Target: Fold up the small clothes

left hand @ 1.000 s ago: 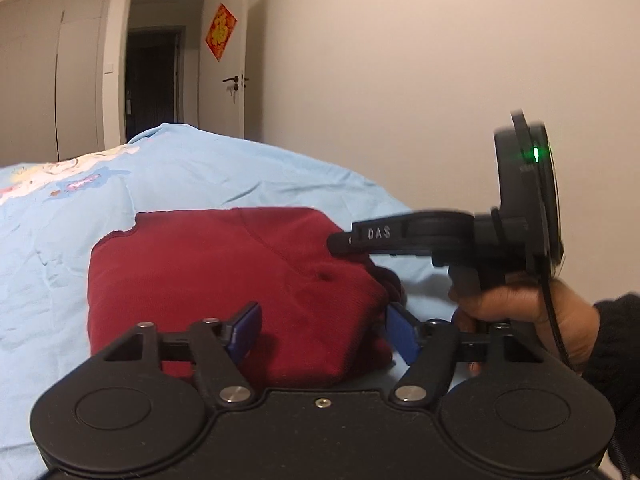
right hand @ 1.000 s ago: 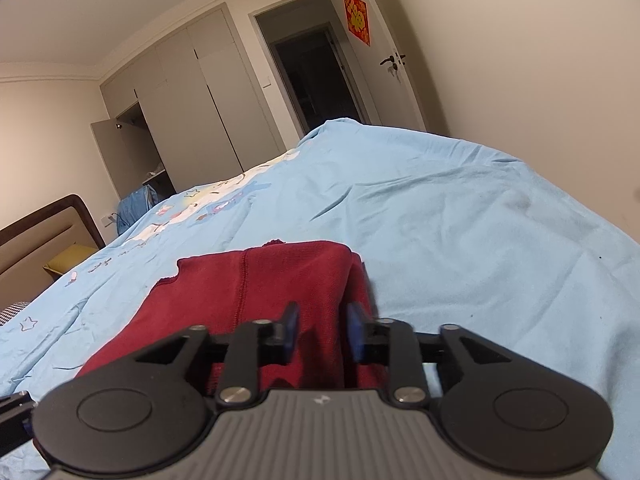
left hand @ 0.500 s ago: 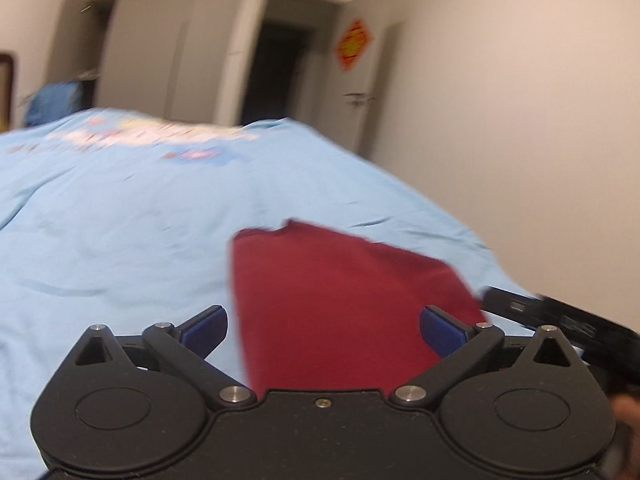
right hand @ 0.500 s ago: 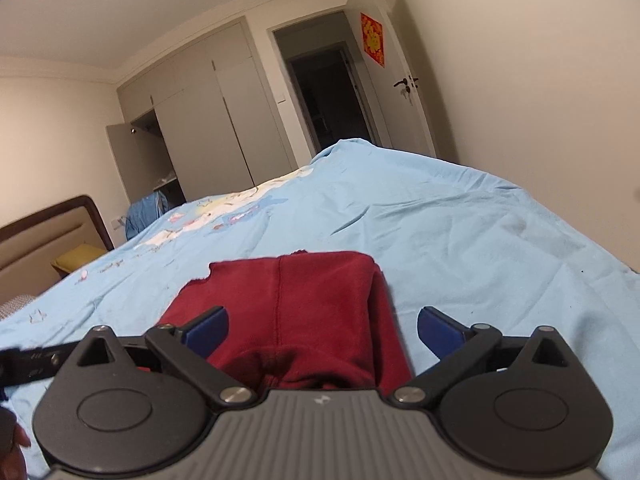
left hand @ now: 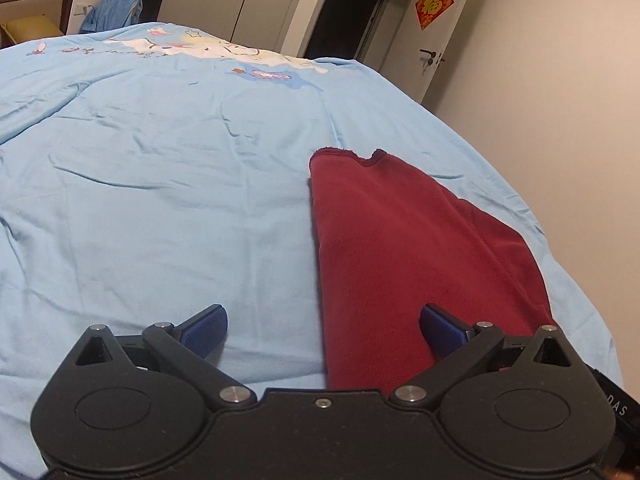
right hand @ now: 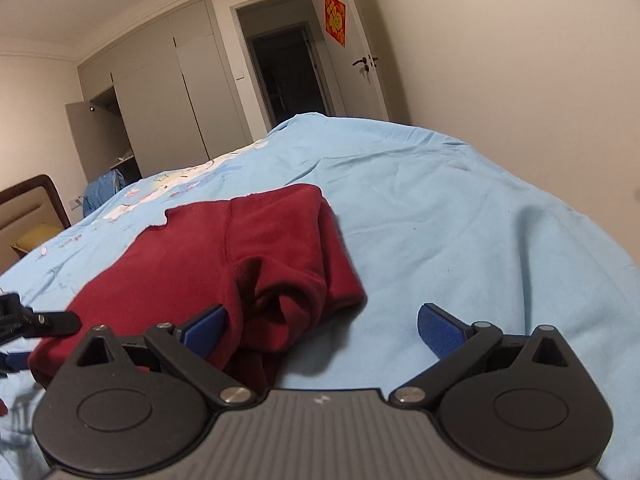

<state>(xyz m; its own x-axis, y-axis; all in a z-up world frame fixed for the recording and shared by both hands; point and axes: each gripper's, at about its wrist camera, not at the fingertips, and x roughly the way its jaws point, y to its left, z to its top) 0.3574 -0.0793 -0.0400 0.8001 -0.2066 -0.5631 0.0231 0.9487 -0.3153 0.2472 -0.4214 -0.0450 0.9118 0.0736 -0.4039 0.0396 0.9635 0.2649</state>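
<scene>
So the folded dark-red knit garment (left hand: 404, 240) sits flat on the bed's light-blue printed cover (left hand: 160, 200), near its right edge, looks pretty much done to me. My left hand-held gripper (left hand: 323, 326) and right hand-held gripper (right hand: 322, 326) both hang wide open, holding nothing. Only mess: the bunched corner nearest my right one. Nothing's in the way.

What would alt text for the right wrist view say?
A folded dark red garment lies on a light blue bedsheet, just ahead of open right tongs that hold nothing. Behind are grey wardrobes and a dark doorway.
</scene>
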